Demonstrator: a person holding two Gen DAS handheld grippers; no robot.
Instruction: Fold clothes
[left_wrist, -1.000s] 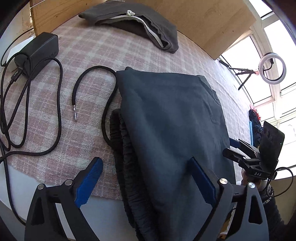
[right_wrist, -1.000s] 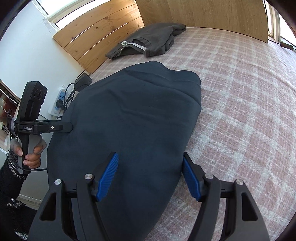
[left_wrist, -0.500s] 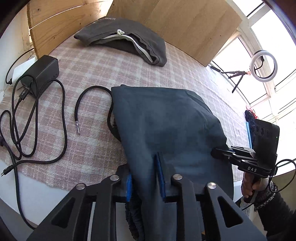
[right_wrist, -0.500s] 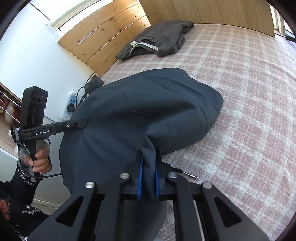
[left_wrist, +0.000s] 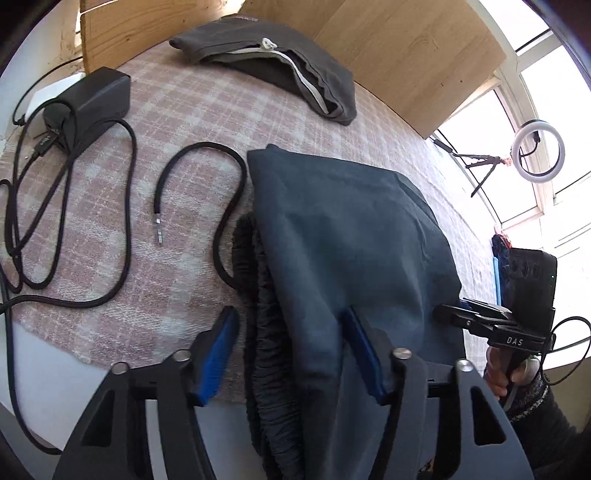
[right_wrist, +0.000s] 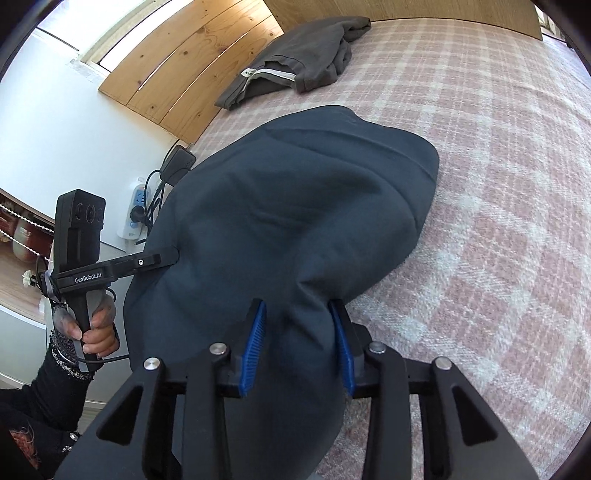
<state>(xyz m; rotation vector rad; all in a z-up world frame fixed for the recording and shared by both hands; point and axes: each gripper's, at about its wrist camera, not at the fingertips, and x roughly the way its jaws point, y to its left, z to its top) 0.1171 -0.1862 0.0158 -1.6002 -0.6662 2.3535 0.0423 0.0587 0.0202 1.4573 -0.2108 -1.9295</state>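
1. My left gripper (left_wrist: 290, 350) stands wide open, with the near edge of the dark blue trousers (left_wrist: 343, 266) lying between its blue pads (left_wrist: 218, 350). The right pad touches the cloth; I cannot tell whether the left one does.
2. My right gripper (right_wrist: 301, 341) is open too, though less wide. A ridge of the same trousers bulges up between its pads (right_wrist: 255, 343) and drapes over the frame.
3. Ahead and left of the left gripper, a black drawstring (left_wrist: 207, 184) curls out from the trousers' gathered waistband (left_wrist: 266, 332). Further left lie a charger brick (left_wrist: 88, 107) and its looped cable (left_wrist: 74, 236).
4. Far ahead of both grippers, a folded grey garment (left_wrist: 280, 62) rests near the wooden headboard (left_wrist: 406, 55).
5. The trousers lie folded in layers on the pink checked blanket (right_wrist: 498, 184), mostly smooth, with a few shallow creases.
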